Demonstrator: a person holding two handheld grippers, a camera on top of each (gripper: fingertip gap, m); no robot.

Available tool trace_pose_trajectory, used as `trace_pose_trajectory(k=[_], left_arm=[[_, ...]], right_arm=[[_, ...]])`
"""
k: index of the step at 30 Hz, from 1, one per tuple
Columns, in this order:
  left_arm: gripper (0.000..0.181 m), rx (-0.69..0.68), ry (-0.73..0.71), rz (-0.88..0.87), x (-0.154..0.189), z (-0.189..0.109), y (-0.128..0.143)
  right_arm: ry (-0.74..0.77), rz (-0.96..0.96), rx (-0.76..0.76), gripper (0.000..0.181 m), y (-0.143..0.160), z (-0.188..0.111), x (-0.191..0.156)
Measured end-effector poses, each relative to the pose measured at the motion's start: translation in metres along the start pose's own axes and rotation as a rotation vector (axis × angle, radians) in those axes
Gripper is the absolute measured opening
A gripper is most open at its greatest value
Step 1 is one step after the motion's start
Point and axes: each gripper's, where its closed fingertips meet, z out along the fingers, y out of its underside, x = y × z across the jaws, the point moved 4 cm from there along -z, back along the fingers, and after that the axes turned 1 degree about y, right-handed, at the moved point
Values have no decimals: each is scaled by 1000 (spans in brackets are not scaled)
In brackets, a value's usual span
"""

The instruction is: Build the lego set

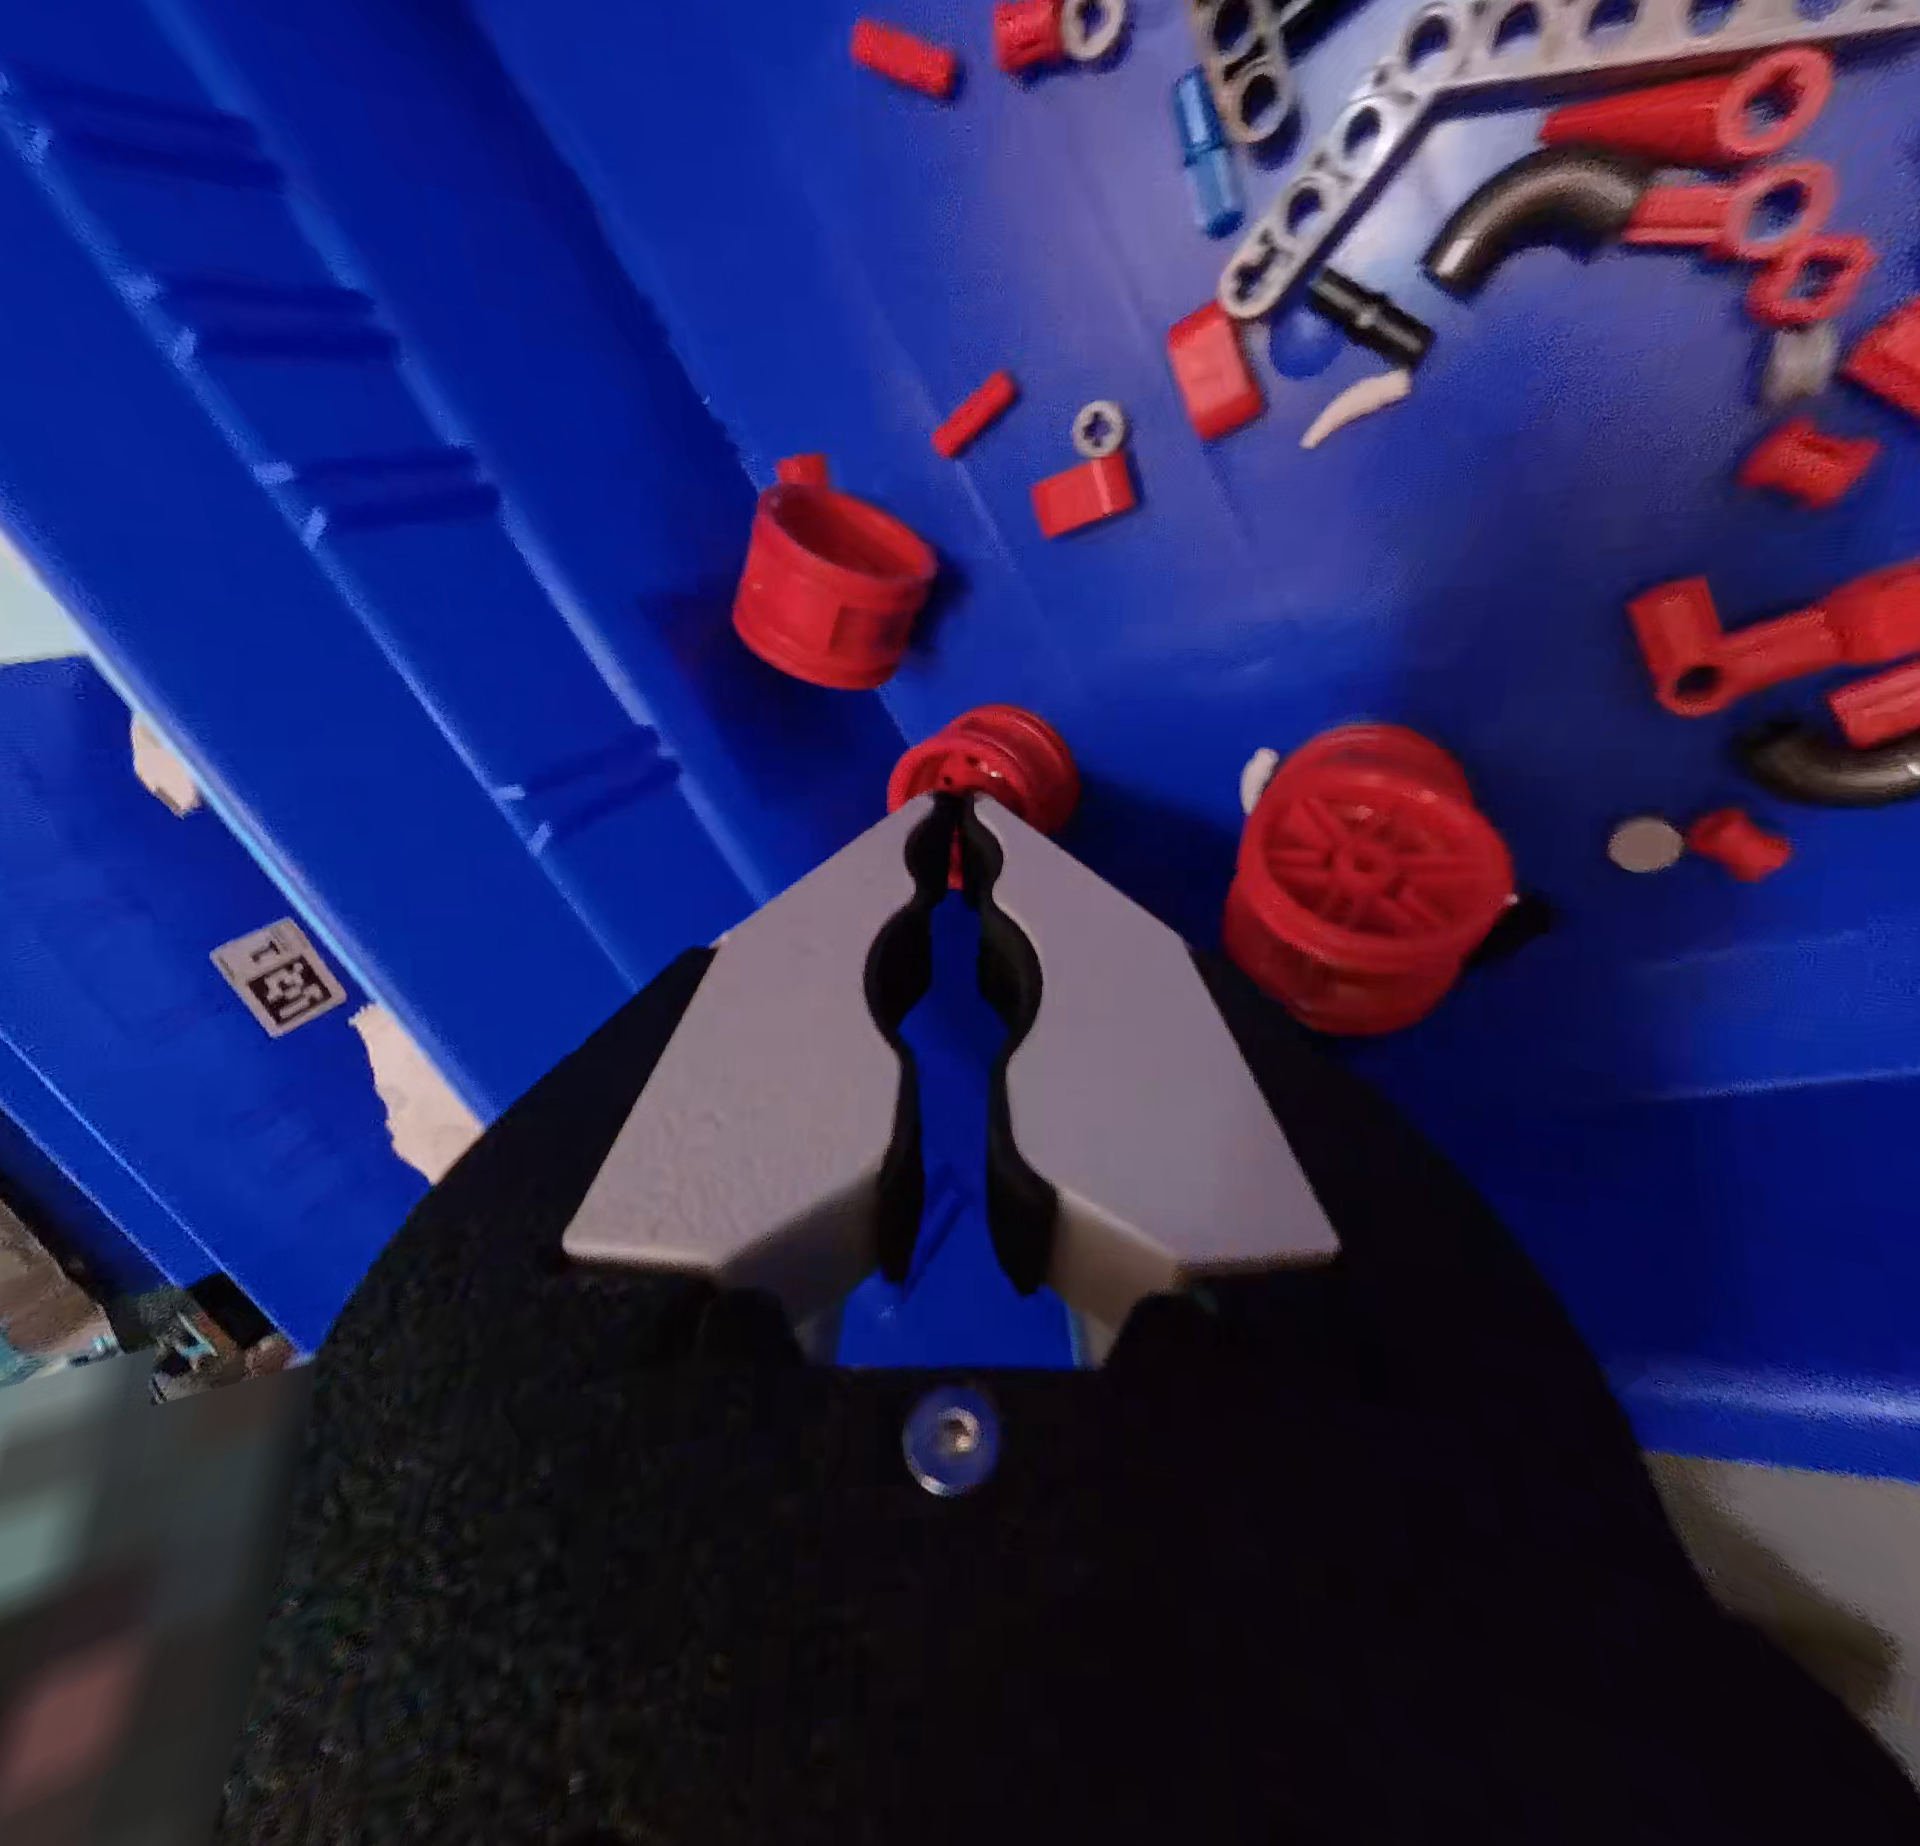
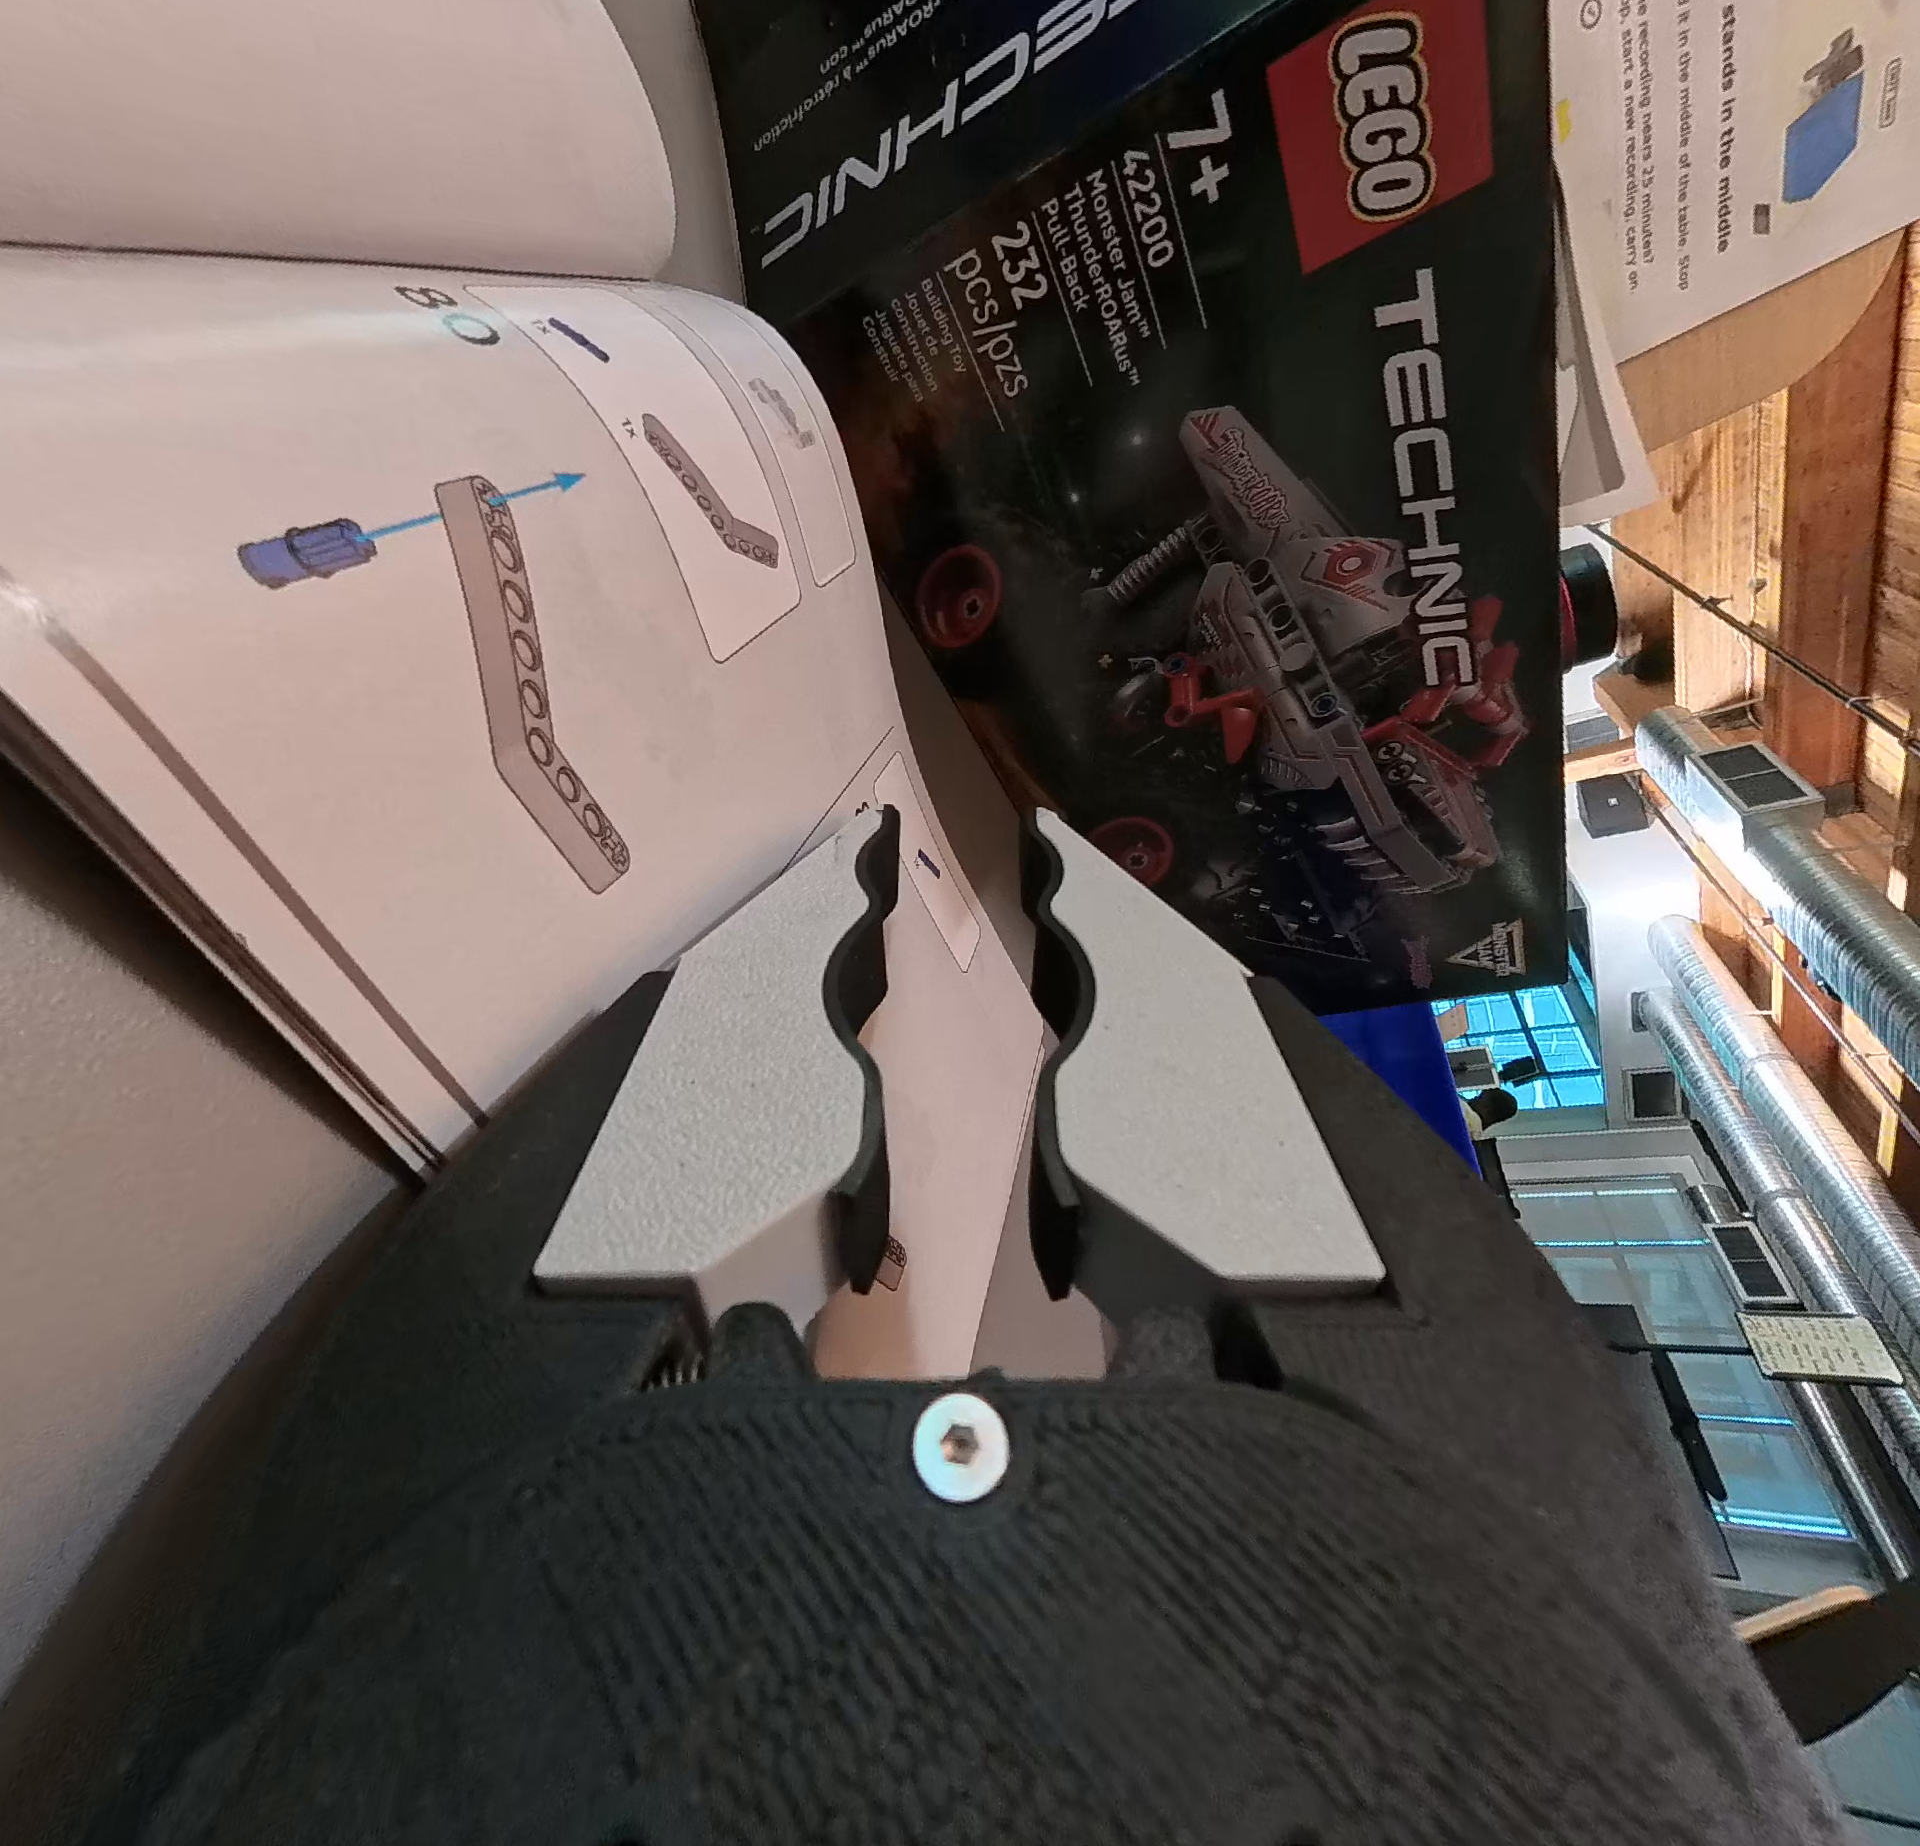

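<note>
Reaching into the blue bin (image 1: pixel 520 446) with the left gripper (image 1: pixel 954 820), clamped the black pad tips tight on the near rim of a small red wheel hub (image 1: pixel 982 768) down on the bin floor. Found a square black-and-white marker tag (image 1: pixel 277 975) stuck on the blue surface off to the left, too blurred to make out. Shared that floor with plenty of loose lego parts: a large red spoked wheel (image 1: pixel 1366 882) just right of the pinched hub, a red open sleeve (image 1: pixel 831 586) beyond it, a grey angled beam (image 1: pixel 1455 103) with a row of holes farther back, a blue pin (image 1: pixel 1205 149) beside a dark beam, a black pin (image 1: pixel 1366 313), and scattered red connectors. Over on the other side, held the right gripper (image 2: pixel 961 840) with fingers spread apart and nothing between them, tilted sideways above the open instruction booklet (image 2: pixel 364 601). Showed a printed step there: a drawn blue pin, an arrow, a bent grey beam, a step number. Stood the dark lego set box (image 2: pixel 1195 446) right behind the booklet, with a red logo square, white lettering and a picture of the finished truck. Hung a printed sheet (image 2: pixel 1714 82) of text past the box's edge.
</note>
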Motion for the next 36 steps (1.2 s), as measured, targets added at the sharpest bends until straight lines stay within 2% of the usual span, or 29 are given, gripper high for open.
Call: trace_pose_trajectory(k=[2, 3, 5, 6, 9, 12, 18, 25, 29, 31, 34, 36], left_arm=[[0, 50, 70, 24, 8, -5, -4], [0, 111, 151, 30, 17, -10, -10], [0, 253, 414, 29, 42, -25, -21], [0, 274, 483, 21, 46, -30, -22], [0, 300, 314, -45, 15, -32, -19], [0, 346, 347, -98, 5, -45, -10], [3, 268, 316, -62, 1, -50, 12], [6, 337, 234, -159, -22, -67, 20], [10, 417, 201, -228, -37, -80, 23], [12, 491, 132, -308, -55, -92, 28], [17, 597, 7, -476, -90, -113, 49], [27, 704, -56, -583, -111, -129, 62]], right_arm=[[0, 2, 1, 21, 0, 0, 0], [0, 2, 1, 22, 0, 0, 0], [1, -1, 0, 21, 0, 0, 0], [1, -2, 0, 21, 0, 0, 0], [2, -2, 1, 22, 0, 0, 0], [1, -2, 1, 21, 0, 0, 0], [2, -4, 1, 21, 0, 0, 0], [4, -10, -1, 21, 0, 0, 0], [11, -9, 0, 23, 0, 0, 1], [28, -3, 4, 26, 0, -1, 3], [92, 18, 42, 30, -4, -5, 12], [120, 47, 66, 33, -6, -8, 17]])
